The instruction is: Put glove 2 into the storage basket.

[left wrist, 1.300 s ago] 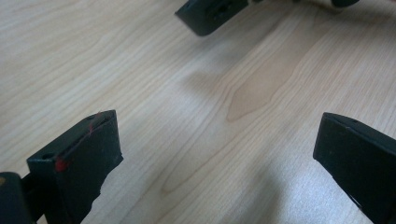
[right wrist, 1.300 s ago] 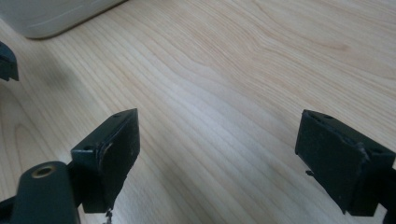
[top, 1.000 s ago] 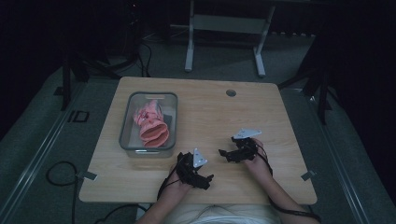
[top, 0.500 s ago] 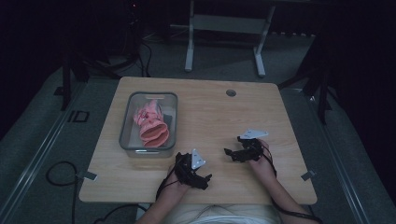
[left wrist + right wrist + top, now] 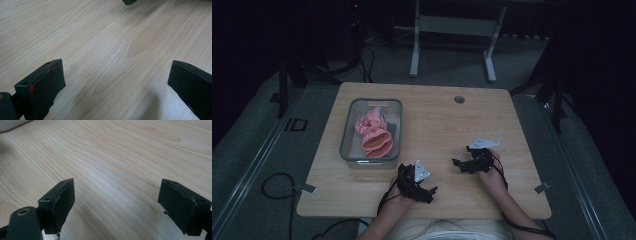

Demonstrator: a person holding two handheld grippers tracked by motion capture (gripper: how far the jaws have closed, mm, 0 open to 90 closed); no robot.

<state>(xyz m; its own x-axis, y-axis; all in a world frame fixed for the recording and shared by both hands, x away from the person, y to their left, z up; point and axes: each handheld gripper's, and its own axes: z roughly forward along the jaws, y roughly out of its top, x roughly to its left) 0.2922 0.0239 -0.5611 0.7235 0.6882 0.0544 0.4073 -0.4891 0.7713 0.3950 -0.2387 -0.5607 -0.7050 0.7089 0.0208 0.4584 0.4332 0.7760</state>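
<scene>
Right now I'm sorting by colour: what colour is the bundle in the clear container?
Pink, salmon-toned: the bundle in the clear container, best seen in the high view.

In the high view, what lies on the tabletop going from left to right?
Clear container holding pink cloth → left gripper → right gripper. The small round hole sits farther back, level with the right gripper across, so it is left out of the order.

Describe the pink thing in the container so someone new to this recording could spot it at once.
Start at the wooden table and look to its left half, where a clear rectangular container sits. Inside lies the pink crumpled item, the only brightly coloured thing on the table. Both open grippers, left gripper and right gripper, are nearer the person and apart from it.
</scene>
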